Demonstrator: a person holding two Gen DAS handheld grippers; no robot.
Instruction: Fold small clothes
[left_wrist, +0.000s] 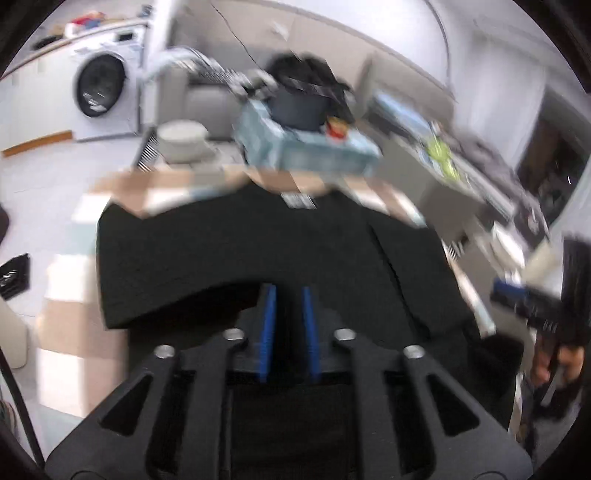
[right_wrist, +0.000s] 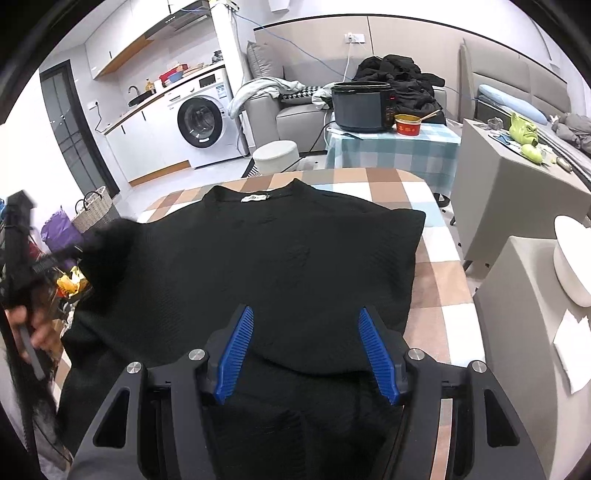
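A black knit top (right_wrist: 280, 258) lies spread on the checked table (right_wrist: 436, 280), neck label toward the far edge. In the blurred left wrist view the top (left_wrist: 258, 243) fills the middle. My left gripper (left_wrist: 290, 295) has its blue pads close together, pinching the near black fabric. In the right wrist view that left gripper (right_wrist: 66, 254) holds the top's left edge lifted and blurred. My right gripper (right_wrist: 306, 314) is open, its blue pads (right_wrist: 236, 350) wide apart just above the near part of the top, holding nothing. It shows at the right edge of the left wrist view (left_wrist: 517, 295).
Beyond the table stand a small table with a blue checked cloth (right_wrist: 391, 147), a dark cooker (right_wrist: 360, 107) and a red bowl (right_wrist: 406, 125). A washing machine (right_wrist: 203, 125) is at the back left, grey cabinets (right_wrist: 517, 184) to the right, a basket (right_wrist: 94, 210) on the left.
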